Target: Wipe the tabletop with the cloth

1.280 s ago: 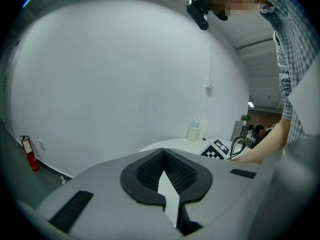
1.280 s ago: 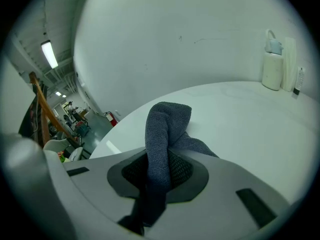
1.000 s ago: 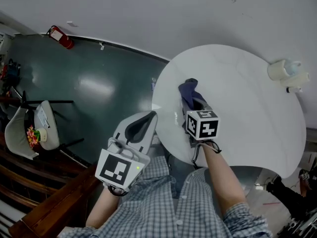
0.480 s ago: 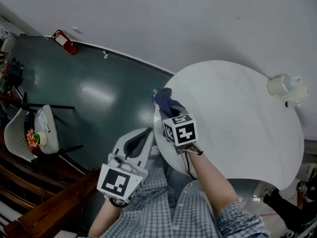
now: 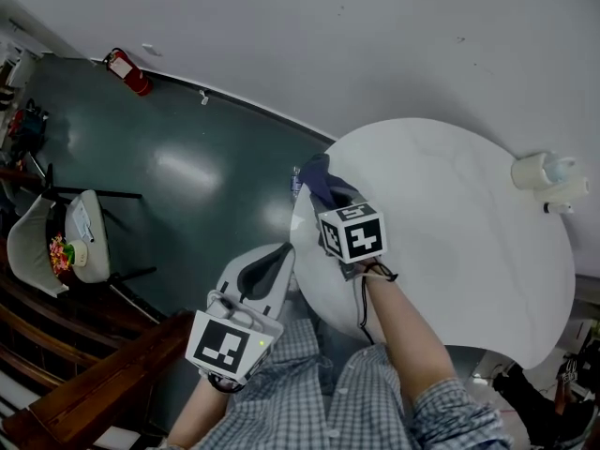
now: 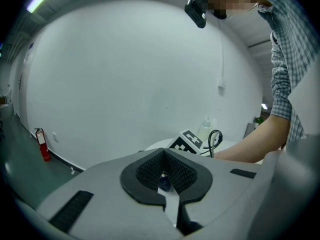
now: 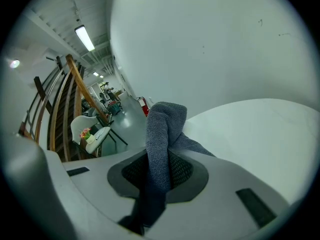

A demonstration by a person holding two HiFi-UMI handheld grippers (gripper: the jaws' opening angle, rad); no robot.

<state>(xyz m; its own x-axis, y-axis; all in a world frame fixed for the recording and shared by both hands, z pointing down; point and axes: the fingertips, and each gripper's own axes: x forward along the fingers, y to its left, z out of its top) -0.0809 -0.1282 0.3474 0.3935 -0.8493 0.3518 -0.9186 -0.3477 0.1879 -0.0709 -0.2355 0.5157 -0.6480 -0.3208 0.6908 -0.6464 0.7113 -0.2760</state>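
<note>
Table (image 5: pixel 469 251) — round, white. My left gripper (image 5: pixel 272 256) waits off table, jaws together, empty. My right gripper (image 5: pixel 333 195) slid from middle to left edge — jaws clamped on cloth (image 5: pixel 319 174), now at rim. One stroke done, I think.

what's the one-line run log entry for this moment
right gripper: shut on cloth, at table edge | left gripper: shut, empty, beside table

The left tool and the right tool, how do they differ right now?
The grey right tool is shut on the dark blue cloth; the grey left tool is shut on nothing. The right tool sits at the edge of the round white table; the left tool hangs off the table, over the green floor. Both carry black-and-white marker cubes.
</note>
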